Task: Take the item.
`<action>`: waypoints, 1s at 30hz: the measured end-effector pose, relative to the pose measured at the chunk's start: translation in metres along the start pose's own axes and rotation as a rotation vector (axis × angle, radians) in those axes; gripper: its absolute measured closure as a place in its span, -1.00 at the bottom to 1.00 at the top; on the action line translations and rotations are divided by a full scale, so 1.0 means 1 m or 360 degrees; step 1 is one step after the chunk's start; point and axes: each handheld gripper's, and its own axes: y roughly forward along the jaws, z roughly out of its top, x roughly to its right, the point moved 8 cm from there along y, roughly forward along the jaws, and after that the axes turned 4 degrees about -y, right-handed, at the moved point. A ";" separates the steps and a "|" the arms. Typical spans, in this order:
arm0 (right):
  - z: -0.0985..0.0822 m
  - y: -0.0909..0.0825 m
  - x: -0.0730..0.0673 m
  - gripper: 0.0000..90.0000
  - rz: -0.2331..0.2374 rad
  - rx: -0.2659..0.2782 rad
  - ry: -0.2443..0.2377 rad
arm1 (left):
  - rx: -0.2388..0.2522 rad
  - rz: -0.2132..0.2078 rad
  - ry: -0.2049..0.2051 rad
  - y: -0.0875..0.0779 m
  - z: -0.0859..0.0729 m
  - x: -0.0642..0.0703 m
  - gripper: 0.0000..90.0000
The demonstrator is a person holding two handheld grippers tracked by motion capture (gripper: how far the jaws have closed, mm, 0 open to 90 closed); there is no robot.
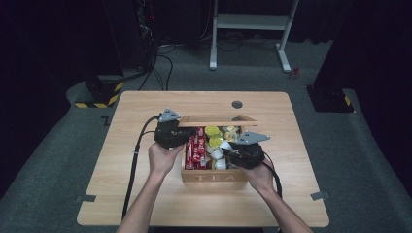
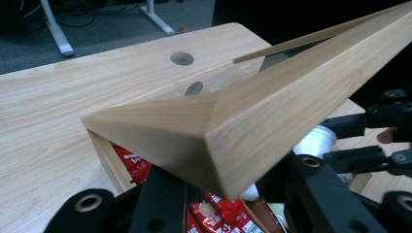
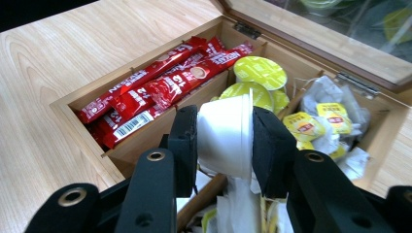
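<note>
While the left gripper (image 1: 187, 133) props up the lid (image 2: 252, 121) of the wooden tea box (image 1: 214, 175), its jaws closed on the lid's front corner, the right gripper (image 3: 225, 141) clamps a small white cup (image 3: 224, 136) between its pads, just above the box's middle compartment. The cup could slip, I judge, since its smooth tapered wall gives the pads little purchase; the lid could drop onto the right gripper if the left grip slackens. One box, one lid, three compartments: red sachets (image 3: 160, 85), at least six; green-topped cups (image 3: 257, 73), about three; yellow-tagged tea bags (image 3: 318, 121) heaped beyond a sure count.
</note>
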 end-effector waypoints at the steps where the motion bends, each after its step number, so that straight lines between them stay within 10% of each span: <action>1: 0.000 -0.002 0.001 0.45 -0.0006 0.0004 0.0002 | 0.0000 0.0000 0.0000 0.000 0.000 0.000 0.55; 30: -0.033 -0.052 0.050 0.45 -0.0167 0.0076 0.0174 | 0.0001 0.0007 0.0006 0.000 0.000 0.000 0.55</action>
